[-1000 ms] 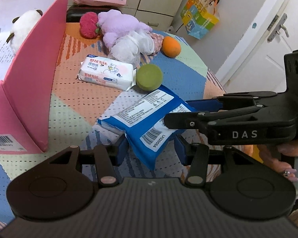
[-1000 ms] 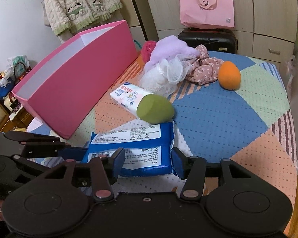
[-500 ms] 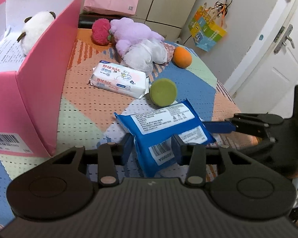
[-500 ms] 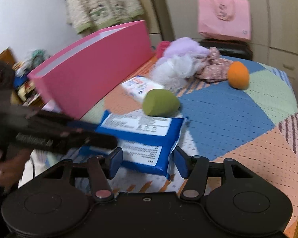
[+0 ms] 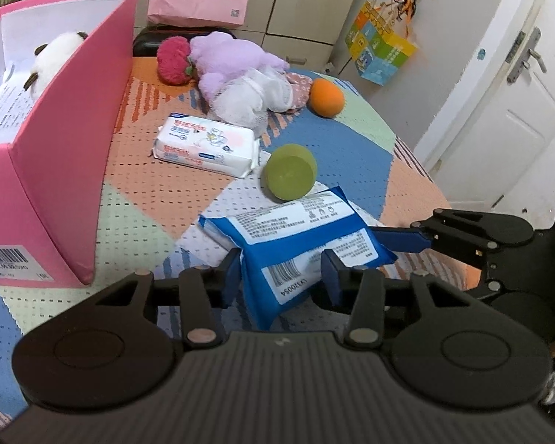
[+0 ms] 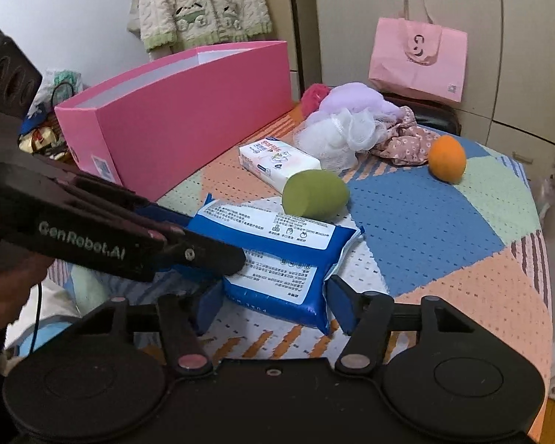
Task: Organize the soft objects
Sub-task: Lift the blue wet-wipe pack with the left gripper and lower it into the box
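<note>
Left wrist view shows the left gripper pinching the near corner of the blue wipes pack, its jaws easing slightly apart with the pack between them. The pack lies on the patchwork tablecloth, just in front of the green sponge and near the pink box. From the right wrist view, the right gripper straddles the pack's other end, its jaws closing, pads not clearly pressing.
</note>
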The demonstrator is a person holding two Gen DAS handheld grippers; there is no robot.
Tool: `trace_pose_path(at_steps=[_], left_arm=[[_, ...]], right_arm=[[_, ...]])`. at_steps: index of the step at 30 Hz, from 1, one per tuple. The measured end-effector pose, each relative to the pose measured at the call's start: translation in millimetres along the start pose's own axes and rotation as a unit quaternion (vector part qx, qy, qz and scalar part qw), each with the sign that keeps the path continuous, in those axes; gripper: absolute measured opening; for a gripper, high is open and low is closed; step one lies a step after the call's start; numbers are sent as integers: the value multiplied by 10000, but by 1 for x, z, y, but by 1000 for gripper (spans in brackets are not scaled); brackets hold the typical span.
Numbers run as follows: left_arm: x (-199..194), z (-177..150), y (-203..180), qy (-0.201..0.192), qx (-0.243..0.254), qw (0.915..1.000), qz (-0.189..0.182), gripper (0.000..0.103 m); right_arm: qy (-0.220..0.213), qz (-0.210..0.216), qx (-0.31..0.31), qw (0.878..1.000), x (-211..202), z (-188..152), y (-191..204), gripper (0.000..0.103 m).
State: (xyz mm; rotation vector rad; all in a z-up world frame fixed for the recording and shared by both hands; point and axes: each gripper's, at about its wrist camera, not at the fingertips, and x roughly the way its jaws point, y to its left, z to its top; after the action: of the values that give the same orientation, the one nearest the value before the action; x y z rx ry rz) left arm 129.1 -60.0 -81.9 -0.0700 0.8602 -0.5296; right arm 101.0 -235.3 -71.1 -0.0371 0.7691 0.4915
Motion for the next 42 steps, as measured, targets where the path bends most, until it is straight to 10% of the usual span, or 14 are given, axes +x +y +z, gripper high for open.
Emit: trace_pose_path(at_steps=[33,42], left_arm=[[-112,-10,36,634,-237,9966,-476,47],[-159,3,58,299,16,9993,-236,47]], right_arm=[[360,55,-1054,9938,-55,29,113,66],[149,142,-1416,9897,-53,65,152,66]])
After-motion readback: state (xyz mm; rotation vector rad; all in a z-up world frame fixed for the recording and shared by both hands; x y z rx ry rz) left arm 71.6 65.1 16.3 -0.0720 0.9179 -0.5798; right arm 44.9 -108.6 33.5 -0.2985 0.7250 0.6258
